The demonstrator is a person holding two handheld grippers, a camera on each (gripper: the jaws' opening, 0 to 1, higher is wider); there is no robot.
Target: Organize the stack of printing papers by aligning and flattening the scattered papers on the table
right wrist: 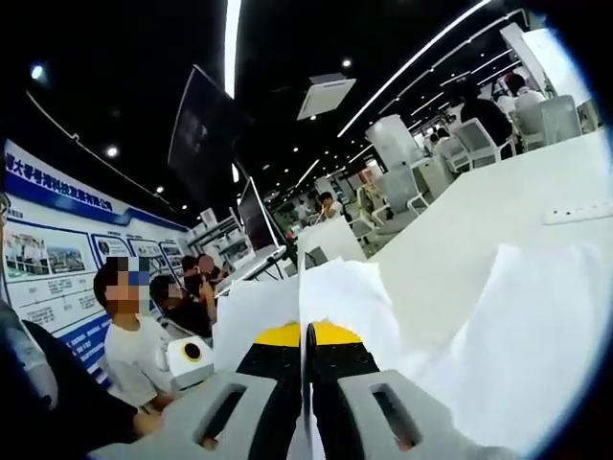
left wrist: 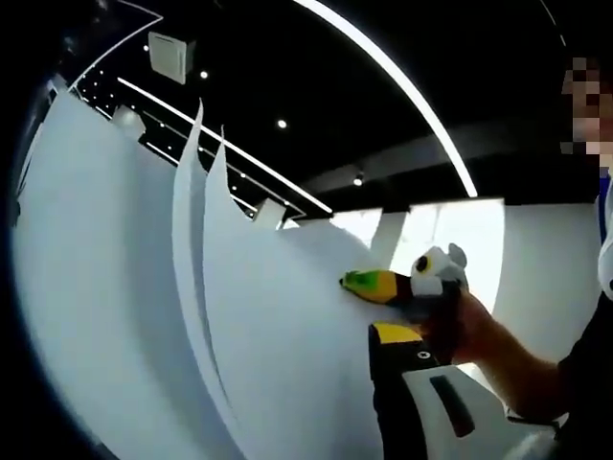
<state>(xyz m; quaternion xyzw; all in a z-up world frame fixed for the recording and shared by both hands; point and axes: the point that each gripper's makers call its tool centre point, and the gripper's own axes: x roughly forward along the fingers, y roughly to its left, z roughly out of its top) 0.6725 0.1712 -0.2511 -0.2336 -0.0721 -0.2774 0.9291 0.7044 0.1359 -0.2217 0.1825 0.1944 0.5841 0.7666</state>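
The right gripper (right wrist: 307,337) has its yellow-tipped jaws pressed nearly together on the edge of the papers (right wrist: 345,297), a thin sheet edge standing between them. The white sheets rise from the jaws and fan to both sides, lifted above the white worktop (right wrist: 479,216).

In the left gripper view, the papers (left wrist: 278,335) stand on edge as tall curved white sheets, their top corners splayed apart. The right gripper (left wrist: 397,287) comes in from the right, held in a person's hand (left wrist: 474,331), its jaws against the sheets' edge. The left gripper's (left wrist: 397,335) yellow-tipped jaw rises at the bottom beside the sheets; whether its jaws grip them I cannot tell.

No containers show. Beyond the worktop are chairs (right wrist: 474,139), seated people (right wrist: 134,335) and a blue wall poster (right wrist: 53,240).
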